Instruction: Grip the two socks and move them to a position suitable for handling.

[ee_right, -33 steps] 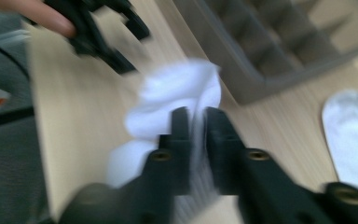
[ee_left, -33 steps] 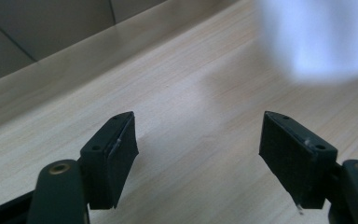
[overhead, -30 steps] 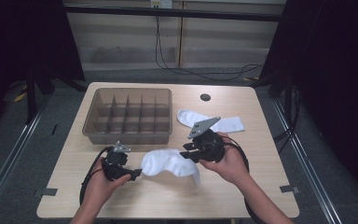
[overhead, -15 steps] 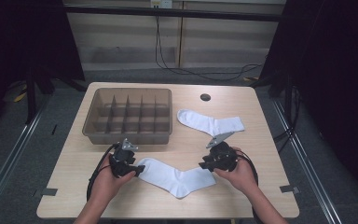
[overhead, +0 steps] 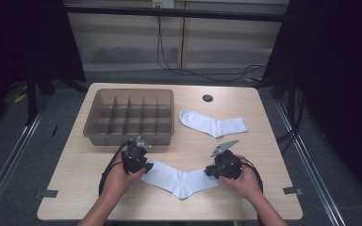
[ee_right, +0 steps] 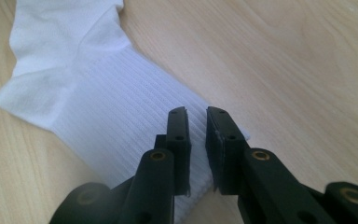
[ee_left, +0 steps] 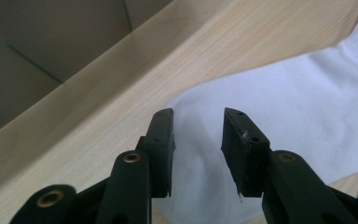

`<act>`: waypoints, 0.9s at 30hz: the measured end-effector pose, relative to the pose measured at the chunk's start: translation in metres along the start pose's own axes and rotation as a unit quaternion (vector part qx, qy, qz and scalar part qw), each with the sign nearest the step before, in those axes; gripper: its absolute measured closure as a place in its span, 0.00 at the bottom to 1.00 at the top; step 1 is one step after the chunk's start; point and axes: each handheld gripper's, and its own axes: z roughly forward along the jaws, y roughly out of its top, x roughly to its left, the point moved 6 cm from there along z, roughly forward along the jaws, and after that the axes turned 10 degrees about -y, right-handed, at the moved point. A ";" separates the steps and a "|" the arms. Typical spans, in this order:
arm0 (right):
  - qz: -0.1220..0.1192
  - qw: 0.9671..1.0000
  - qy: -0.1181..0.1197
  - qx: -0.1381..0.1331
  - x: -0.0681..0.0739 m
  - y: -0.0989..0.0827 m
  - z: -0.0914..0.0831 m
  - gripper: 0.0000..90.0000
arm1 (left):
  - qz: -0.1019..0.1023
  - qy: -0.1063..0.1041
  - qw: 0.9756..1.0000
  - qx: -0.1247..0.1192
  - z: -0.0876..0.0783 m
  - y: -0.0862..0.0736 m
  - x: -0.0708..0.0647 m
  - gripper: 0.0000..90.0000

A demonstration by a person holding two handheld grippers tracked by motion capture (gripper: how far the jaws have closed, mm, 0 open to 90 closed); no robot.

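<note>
While the table (overhead: 264,117) carries everything in the high view, its far left part holds the tray (overhead: 90,129), a brown bin split into small compartments, all of them bare as far as the view shows. A small dark disc (overhead: 208,98) sits near the far edge, right of the tray. Well apart from the hands, a second sock (overhead: 212,123) lies flat between the tray and the right edge.

The near sock (overhead: 179,179) lies spread on the wood in front of the person, bent at the heel, toe end to the left and ribbed cuff to the right. It is just in front of the tray, apart from it.

The left gripper (overhead: 141,168) rests low at the toe end, a cable looping back from it past the wrist. In the left gripper view its jaws have just been closing, with a plain gap between them and sock fabric lying in it; the pads do not press on the cloth.

The right gripper (overhead: 213,171) is at the cuff end. In the right gripper view (ee_right: 196,116) its jaws have also just been closing and stand nearly together, a narrow slit left, over the cuff's edge; whether they pinch the fabric I cannot tell.
</note>
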 end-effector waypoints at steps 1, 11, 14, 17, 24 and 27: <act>0.002 1.000 -0.001 0.002 -0.001 -0.001 -0.001 0.89 | 0.001 -0.001 1.000 0.008 0.003 -0.001 -0.001 0.72; 0.017 1.000 -0.006 0.005 -0.013 -0.017 -0.011 0.88 | 0.020 -0.014 0.999 0.038 0.015 -0.001 -0.022 0.75; 0.013 1.000 -0.009 0.008 -0.015 -0.021 -0.013 0.88 | 0.024 -0.019 0.999 0.037 0.017 0.000 -0.030 0.75; 0.020 1.000 -0.012 0.009 -0.017 -0.027 -0.017 0.88 | 0.026 -0.026 0.999 0.035 0.019 0.002 -0.037 0.73; 0.042 0.999 -0.009 -0.001 -0.025 -0.027 -0.022 0.80 | -0.002 -0.030 0.999 0.011 0.006 0.001 -0.026 0.56; 0.046 0.999 -0.024 0.000 -0.030 -0.018 -0.021 0.71 | -0.013 -0.026 1.000 -0.008 -0.003 -0.001 -0.019 0.48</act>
